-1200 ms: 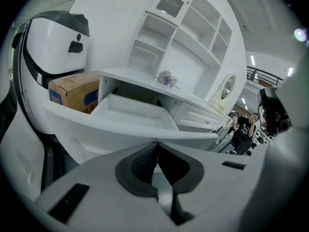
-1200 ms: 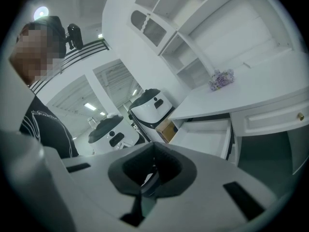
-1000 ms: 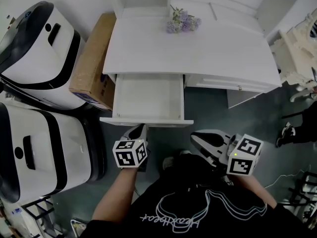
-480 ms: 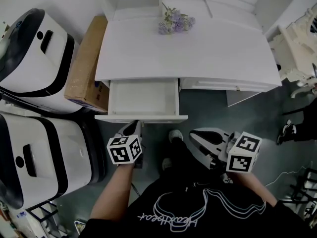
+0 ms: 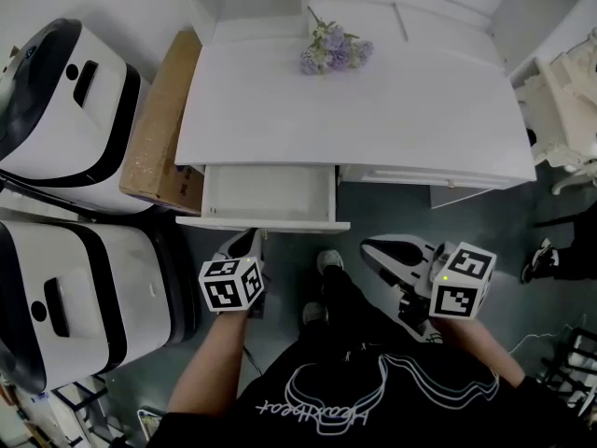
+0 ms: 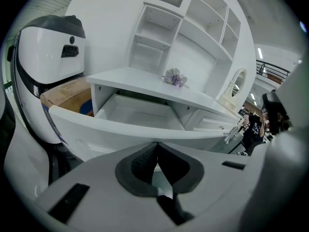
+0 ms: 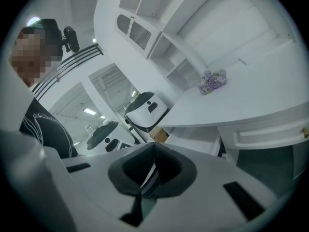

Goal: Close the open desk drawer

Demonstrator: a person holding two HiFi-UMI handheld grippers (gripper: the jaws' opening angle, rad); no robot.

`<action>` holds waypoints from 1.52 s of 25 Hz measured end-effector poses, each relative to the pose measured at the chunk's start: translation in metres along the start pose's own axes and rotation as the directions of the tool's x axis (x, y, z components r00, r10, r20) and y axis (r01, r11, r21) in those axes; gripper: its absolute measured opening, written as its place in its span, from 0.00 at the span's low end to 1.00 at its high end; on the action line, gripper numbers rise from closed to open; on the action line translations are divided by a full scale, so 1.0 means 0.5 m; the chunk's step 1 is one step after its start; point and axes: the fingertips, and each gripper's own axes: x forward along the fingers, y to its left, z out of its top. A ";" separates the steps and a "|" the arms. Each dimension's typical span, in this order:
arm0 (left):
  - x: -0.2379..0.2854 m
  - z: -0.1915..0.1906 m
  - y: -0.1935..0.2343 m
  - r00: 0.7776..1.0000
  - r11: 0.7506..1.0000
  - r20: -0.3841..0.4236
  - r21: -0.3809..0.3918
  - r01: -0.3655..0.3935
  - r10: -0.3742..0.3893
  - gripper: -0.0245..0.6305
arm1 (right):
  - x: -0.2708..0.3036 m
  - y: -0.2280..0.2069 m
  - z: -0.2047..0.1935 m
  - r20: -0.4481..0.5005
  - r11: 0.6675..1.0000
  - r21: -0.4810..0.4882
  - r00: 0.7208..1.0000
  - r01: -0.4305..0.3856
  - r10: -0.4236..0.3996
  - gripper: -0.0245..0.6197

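Drawer (image 5: 266, 194): rear portion concealed beneath desk top (image 5: 373, 101). Contact between left gripper (image 5: 250, 239) and drawer front: cannot be determined in the head view. Cardboard box (image 5: 159, 129): near corner hidden under the desk top. Two white machines (image 5: 65, 101): cut by left frame edge. Closed drawer's handle (image 7: 305, 131): too small to make out.

Before you: one white desk (image 5: 392, 101), its left drawer (image 5: 267, 194) standing partly out, and one bunch of purple flowers (image 5: 332, 48) toward the back of the top. Your left gripper (image 5: 248, 239) points at the drawer's front panel, close to it; your right gripper (image 5: 371, 249) is held apart, below the desk's right half. At left: one cardboard box (image 5: 164, 129) against the desk's side.
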 end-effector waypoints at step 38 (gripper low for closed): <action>0.107 0.113 0.021 1.000 1.000 0.017 -0.015 -0.022 0.023 0.04 | 0.054 -0.147 0.069 -0.001 0.998 0.056 0.999 0.033 -0.033 0.05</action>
